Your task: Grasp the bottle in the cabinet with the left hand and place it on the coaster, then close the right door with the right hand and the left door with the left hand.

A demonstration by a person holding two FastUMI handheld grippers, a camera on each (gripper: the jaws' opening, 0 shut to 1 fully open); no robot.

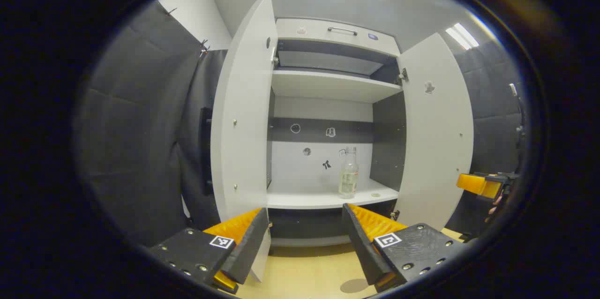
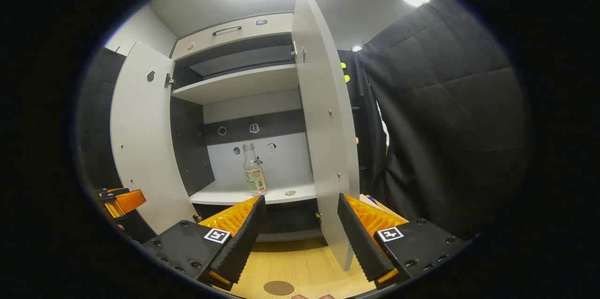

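Clear bottle [image 1: 348,173] upright on cabinet shelf [image 1: 323,198] | both tongs released, empty

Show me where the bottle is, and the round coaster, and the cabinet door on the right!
bottle [image 1: 348,182]: left gripper view, on its clear body.
coaster [image 2: 278,287]: right gripper view, on its brown middle.
right door [image 2: 326,121]: right gripper view, on its white inner face.

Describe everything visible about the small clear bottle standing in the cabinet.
The small clear glass-like bottle has a narrow neck, a pale cap and a paper label with green and red print around its body. It looks empty or nearly so. It stands upright on the white lower shelf of the open cabinet, near the shelf's front edge. Only the shelf touches it; both grippers are apart from it.
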